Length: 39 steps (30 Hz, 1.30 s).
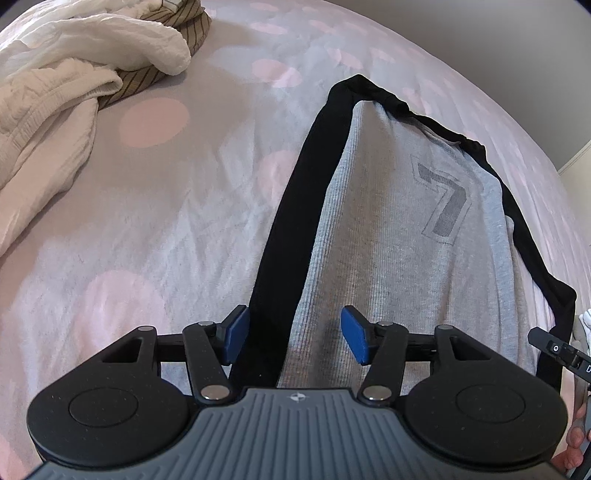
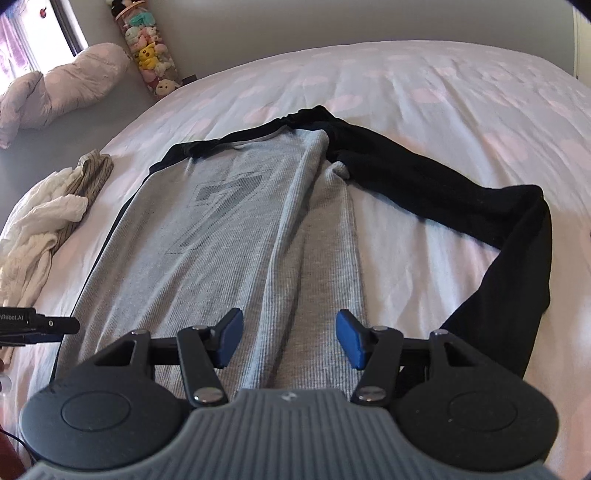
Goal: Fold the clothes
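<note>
1. Both my wrist views are lit by soft, even daylight; nothing looks dim.
2. The light seems to enter from the window [image 2: 55, 33] at the upper left of the right wrist frame, which is blown out to a bright haze.
3. Shadows are faint: only a soft dark band under each tool and along the folds of the bedsheet [image 1: 155, 221].
4. Fisheye bending is strong; the bed curves like a dome and the frame corners go black.
5. My right view is slightly blurred, most in the grey shirt [image 2: 221, 236]; the left view is sharper.
6. The black sleeve [image 2: 480, 206] shows almost no detail.
</note>
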Each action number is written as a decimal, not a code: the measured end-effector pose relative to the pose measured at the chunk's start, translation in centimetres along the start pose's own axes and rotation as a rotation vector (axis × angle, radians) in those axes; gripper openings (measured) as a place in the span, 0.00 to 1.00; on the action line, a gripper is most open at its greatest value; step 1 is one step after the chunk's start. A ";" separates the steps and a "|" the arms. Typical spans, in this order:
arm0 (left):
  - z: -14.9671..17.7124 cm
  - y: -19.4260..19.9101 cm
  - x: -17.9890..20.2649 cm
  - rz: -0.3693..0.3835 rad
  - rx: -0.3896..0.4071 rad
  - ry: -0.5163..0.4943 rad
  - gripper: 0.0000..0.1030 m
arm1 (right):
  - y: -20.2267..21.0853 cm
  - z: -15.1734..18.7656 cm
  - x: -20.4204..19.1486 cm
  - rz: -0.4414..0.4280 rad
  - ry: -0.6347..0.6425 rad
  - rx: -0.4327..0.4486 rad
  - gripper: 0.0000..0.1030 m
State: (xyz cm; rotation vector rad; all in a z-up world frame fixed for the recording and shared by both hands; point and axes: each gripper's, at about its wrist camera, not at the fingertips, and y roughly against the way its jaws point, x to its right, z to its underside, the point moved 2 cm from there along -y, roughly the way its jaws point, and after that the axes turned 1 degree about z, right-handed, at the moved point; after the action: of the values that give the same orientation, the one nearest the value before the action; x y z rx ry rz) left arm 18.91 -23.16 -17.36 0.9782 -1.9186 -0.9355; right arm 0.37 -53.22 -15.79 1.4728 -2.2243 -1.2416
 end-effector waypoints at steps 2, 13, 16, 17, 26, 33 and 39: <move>0.0 0.3 -0.6 -0.014 0.014 0.034 0.51 | -0.1 0.0 0.5 -0.009 -0.030 -0.002 0.58; 0.0 0.5 -2.3 -0.041 0.010 0.139 0.45 | -0.5 -0.1 0.6 -0.047 -0.056 -0.013 0.58; 0.2 0.1 -1.0 -0.037 -0.008 0.064 0.28 | -0.6 -0.1 0.7 -0.058 -0.064 -0.015 0.58; 0.3 -0.1 -0.6 -0.035 -0.015 0.037 0.17 | -0.7 -0.2 0.8 -0.058 -0.067 -0.018 0.58; -1.8 2.2 -1.1 -0.061 0.090 0.060 0.04 | -0.7 -0.2 1.2 -0.064 -0.092 -0.016 0.58; -7.1 5.5 -1.8 -0.107 0.198 0.015 0.04 | -1.4 -0.3 1.4 -0.068 -0.106 -0.033 0.58; -12.7 7.8 -4.1 -0.236 0.260 -0.051 0.04 | -2.5 -0.5 2.1 -0.082 -0.157 -0.048 0.59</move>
State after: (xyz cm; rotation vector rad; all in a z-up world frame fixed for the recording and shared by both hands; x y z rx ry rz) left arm 29.25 -19.51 -6.53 1.3681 -2.0339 -0.8615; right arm 1.27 -55.64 -17.83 1.5112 -2.2329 -1.4724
